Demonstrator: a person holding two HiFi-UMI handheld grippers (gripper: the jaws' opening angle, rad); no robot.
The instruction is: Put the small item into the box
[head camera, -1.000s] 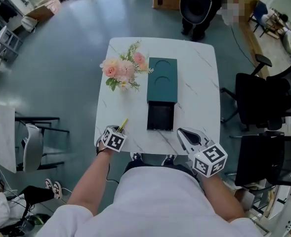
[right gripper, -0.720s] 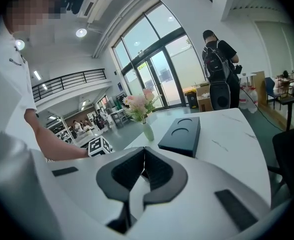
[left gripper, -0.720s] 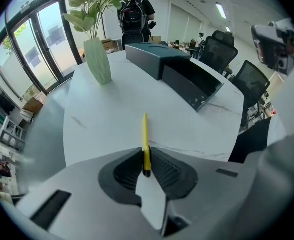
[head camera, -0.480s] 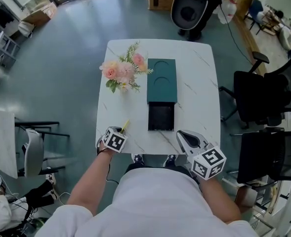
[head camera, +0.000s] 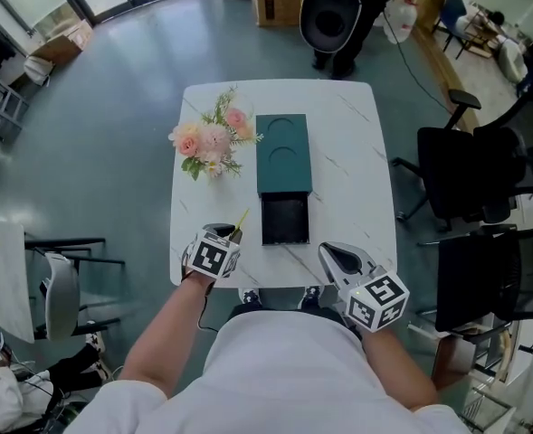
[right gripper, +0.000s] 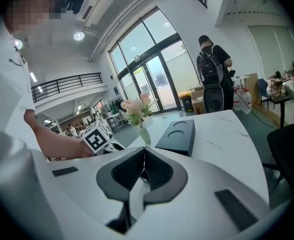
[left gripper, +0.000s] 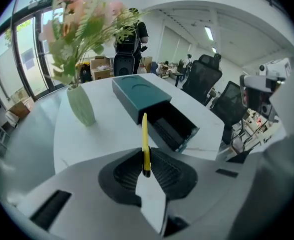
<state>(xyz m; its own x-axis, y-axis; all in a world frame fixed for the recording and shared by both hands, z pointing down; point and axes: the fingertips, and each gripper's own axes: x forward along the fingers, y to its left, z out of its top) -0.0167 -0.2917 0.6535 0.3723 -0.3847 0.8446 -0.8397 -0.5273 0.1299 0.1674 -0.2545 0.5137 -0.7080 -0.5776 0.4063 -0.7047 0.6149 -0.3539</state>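
Desk (head camera: 356, 170), centre: box (head camera: 283, 155) lay lengthwise, its drawer (head camera: 285, 220) drawn out toward the near edge, with a vase of flowers (head camera: 210, 140) just left of the box's far half. Near edge: left tool (head camera: 231, 234) sat left of the drawer with the small item (head camera: 241, 221) between its jaws, pointing toward the far side, and right tool (head camera: 331, 251) sat right of the drawer, apart from it. Floor: two chairs (head camera: 470, 183) stood right of the desk, and a person (head camera: 334, 12) stood beyond its far edge.
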